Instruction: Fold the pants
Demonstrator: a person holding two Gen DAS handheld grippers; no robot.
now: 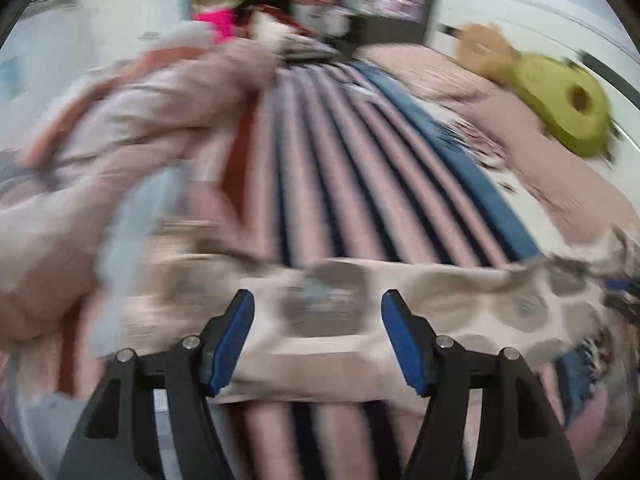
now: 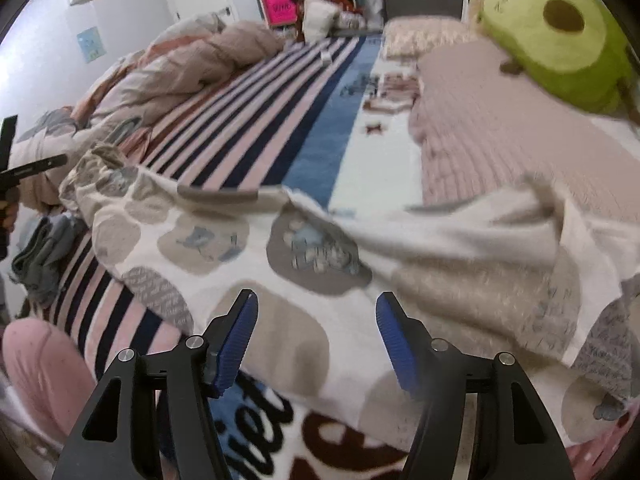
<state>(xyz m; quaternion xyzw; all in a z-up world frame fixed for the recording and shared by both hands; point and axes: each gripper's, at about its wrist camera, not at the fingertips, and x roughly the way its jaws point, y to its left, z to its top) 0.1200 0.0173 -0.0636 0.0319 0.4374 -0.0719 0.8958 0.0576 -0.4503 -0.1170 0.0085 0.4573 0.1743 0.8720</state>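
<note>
The pants are white with grey and beige blotches and lie spread across the striped bed, partly folded over at the right. In the left wrist view the pants lie just ahead of the fingers, blurred. My left gripper is open and empty above the pants' near edge. My right gripper is open and empty just over the pants' near part. The left gripper also shows at the left edge of the right wrist view.
A striped bedspread covers the bed. A crumpled pink duvet lies at the far left. A green avocado plush and a pink blanket lie at the right. Grey clothes lie at the left edge.
</note>
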